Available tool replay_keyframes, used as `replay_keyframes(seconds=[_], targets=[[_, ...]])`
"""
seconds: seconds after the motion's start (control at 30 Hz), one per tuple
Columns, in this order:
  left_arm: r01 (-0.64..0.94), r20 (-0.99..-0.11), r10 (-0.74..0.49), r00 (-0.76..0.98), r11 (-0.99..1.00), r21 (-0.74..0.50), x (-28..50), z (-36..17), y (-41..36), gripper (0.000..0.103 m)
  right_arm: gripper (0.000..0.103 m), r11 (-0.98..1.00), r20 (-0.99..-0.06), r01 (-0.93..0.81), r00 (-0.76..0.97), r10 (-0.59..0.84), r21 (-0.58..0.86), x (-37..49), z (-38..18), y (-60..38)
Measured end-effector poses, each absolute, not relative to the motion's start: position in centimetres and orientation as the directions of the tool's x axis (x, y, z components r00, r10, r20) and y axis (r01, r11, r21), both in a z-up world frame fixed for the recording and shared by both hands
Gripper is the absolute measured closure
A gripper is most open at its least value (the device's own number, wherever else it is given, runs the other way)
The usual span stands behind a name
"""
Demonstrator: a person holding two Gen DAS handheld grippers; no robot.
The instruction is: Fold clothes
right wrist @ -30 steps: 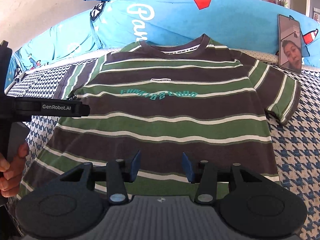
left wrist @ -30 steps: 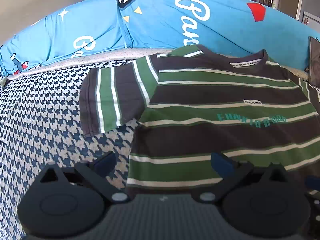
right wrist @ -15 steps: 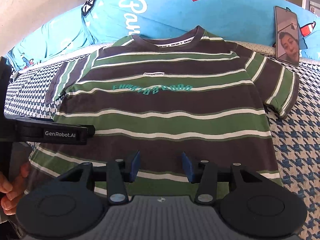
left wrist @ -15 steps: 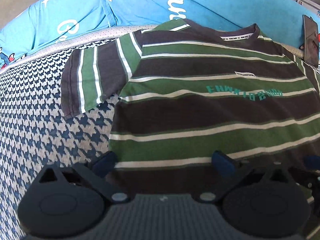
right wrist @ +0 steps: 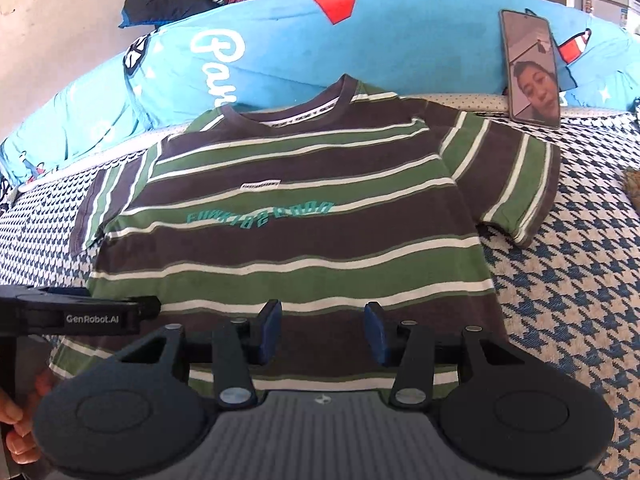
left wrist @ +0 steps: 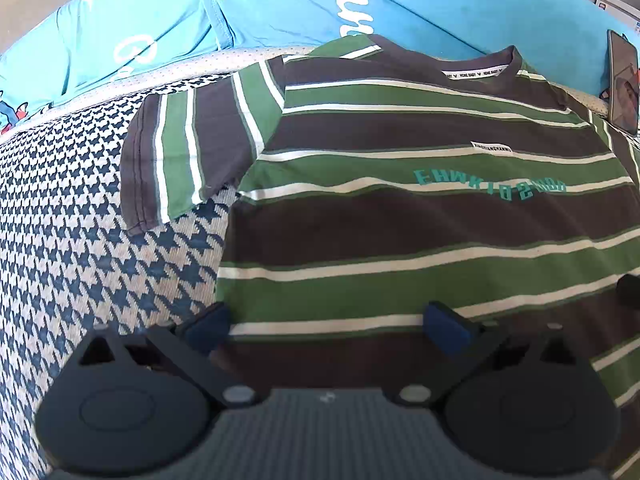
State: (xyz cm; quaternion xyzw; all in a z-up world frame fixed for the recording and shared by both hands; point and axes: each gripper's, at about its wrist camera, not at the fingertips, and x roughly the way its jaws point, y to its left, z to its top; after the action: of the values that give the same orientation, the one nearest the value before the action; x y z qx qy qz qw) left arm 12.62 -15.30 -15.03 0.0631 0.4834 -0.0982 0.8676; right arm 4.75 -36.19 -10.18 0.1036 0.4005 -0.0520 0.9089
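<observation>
A striped shirt [right wrist: 296, 216] is laid flat, front up, on a houndstooth bed cover [left wrist: 80, 248], collar twd the blue pillows [right wrist: 288, 52], both sleeves spread out to the sides. A phone [right wrist: 530, 68] is propped against the pillows, just beyond the shirt's right sleeve.

Left gripper [left wrist: 326, 326]: jaws are held wide apart, nothing between the pads. It is seen over the shirt's lower left corner; one blue pad lies at the shirt's side edge, over the cover, the other over the hem stripes. Contact w/ the cloth cannot be told.

Right gripper [right wrist: 322, 332]: jaws are held partly open, nothing gripped. It is seen over the shirt's lower middle, near the hem, shirt cloth visible in the gap between the pads. The left gripper's arm and a hand [right wrist: 20, 420] are seen at the shirt's lower left.
</observation>
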Motion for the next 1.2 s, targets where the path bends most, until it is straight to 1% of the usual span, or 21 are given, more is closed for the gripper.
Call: replay_keyframes(seconds=[0.1, 0.23, 0.37, 0.47, 0.57, 0.7, 0.8, 0.87, 1.0, 1.03, 1.07, 1.13, 1.2], targets=[[0.231, -0.852, -0.109, 0.512, 0.973, 0.015, 12.7, -15.0, -15.3, 0.000, 0.059, 0.957, -0.714, 0.235, 0.699, -0.046, 0.168, 4.8, -9.7, -37.7], [0.232, -0.853, -0.108, 0.510, 0.973, 0.016, 12.7, -15.0, -15.3, 0.000, 0.059, 0.927, -0.677, 0.332, 0.724, -0.132, 0.175, 4.8, -8.9, -40.0], [0.232, -0.854, -0.107, 0.509, 0.973, 0.016, 12.7, -15.0, -15.3, 0.000, 0.059, 0.860, -0.648, 0.439, 0.739, -0.181, 0.260, 5.0, -8.7, -43.6], [0.232, -0.855, -0.107, 0.507, 0.973, 0.016, 12.8, -15.1, -15.3, 0.000, 0.059, 0.801, -0.640, 0.514, 0.735, -0.225, 0.308, 5.1, -9.0, -46.3], [0.232, -0.855, -0.108, 0.507, 0.972, 0.015, 12.8, -15.1, -15.2, 0.000, 0.059, 0.745, -0.637, 0.555, 0.735, -0.232, 0.370, 5.2, -9.7, -48.8], [0.231, -0.856, -0.106, 0.505, 0.973, 0.016, 12.8, -15.2, -15.2, 0.000, 0.059, 0.722, -0.646, 0.583, 0.721, -0.249, 0.372, 5.9, -11.0, -50.8], [0.232, -0.857, -0.107, 0.504, 0.973, 0.015, 12.8, -15.3, -15.2, 0.000, 0.067, 0.720, -0.639, 0.584, 0.725, -0.256, 0.375, 6.4, -11.7, -51.2], [0.233, -0.857, -0.108, 0.503, 0.972, 0.015, 12.9, -15.3, -15.2, 0.000, 0.078, 0.725, -0.632, 0.577, 0.732, -0.254, 0.376, 6.8, -12.0, -51.2], [0.235, -0.857, -0.109, 0.503, 0.972, 0.014, 12.9, -15.4, -15.2, 0.000, 0.084, 0.740, -0.622, 0.564, 0.740, -0.255, 0.367, 7.7, -12.4, -50.9], [0.236, -0.857, -0.110, 0.503, 0.972, 0.014, 12.9, -15.4, -15.2, 0.000, 0.087, 0.743, -0.620, 0.563, 0.740, -0.259, 0.361, 7.9, -12.4, -50.8], [0.237, -0.857, -0.110, 0.504, 0.971, 0.014, 12.9, -15.5, -15.2, 0.000, 0.094, 0.747, -0.618, 0.563, 0.740, -0.264, 0.355, 8.1, -12.4, -50.6], [0.239, -0.857, -0.111, 0.504, 0.971, 0.014, 12.9, -15.5, -15.2, 0.000, 0.096, 0.753, -0.614, 0.562, 0.741, -0.273, 0.344, 8.4, -12.4, -50.3], [0.241, -0.857, -0.112, 0.503, 0.970, 0.014, 13.0, -15.5, -15.2, 0.000, 0.097, 0.761, -0.606, 0.575, 0.731, -0.314, 0.299, 8.6, -12.0, -49.6]])
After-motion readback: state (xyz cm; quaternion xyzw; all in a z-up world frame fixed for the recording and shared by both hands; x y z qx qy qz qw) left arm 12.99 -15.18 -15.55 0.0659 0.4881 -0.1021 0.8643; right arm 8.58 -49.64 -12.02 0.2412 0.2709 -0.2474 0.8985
